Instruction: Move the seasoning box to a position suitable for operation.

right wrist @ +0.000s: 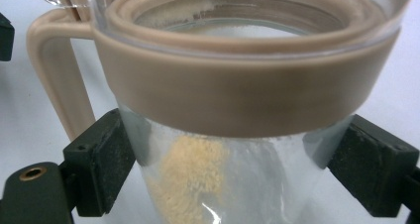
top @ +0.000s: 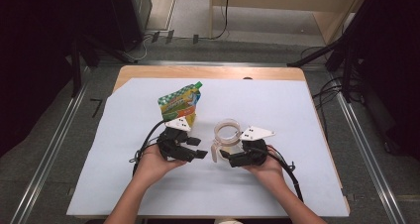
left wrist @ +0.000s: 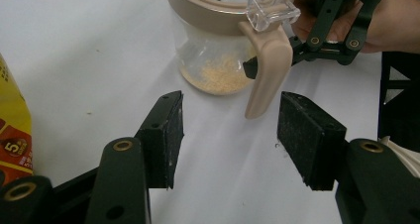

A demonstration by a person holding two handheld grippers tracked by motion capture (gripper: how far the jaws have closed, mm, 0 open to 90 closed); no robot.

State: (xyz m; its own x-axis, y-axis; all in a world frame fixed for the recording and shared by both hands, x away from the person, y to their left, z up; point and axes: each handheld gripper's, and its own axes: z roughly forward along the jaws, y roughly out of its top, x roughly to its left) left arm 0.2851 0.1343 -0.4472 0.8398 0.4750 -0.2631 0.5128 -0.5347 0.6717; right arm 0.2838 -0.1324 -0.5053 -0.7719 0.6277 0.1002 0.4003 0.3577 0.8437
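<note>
One clear jar, one snack pouch, two tongs on one white sheet.

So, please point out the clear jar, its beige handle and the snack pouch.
clear jar (left wrist: 213, 65): left gripper view, on the glass wall.
beige handle (left wrist: 267, 70): left gripper view, on its middle.
snack pouch (top: 181, 103): high view, on its printed front.

A wooden bench sits mid-room, its top covered by a pale sheet that leaves a strip of wood bare at twelve o'clock. Grey floor surrounds it, with metal rails running along at three and nine o'clock. At one o'clock stands light wooden furniture; black cables trail across the floor at two o'clock. Dark stands and black shadow fill ten and two o'clock. Even overhead light falls on the sheet.
</note>
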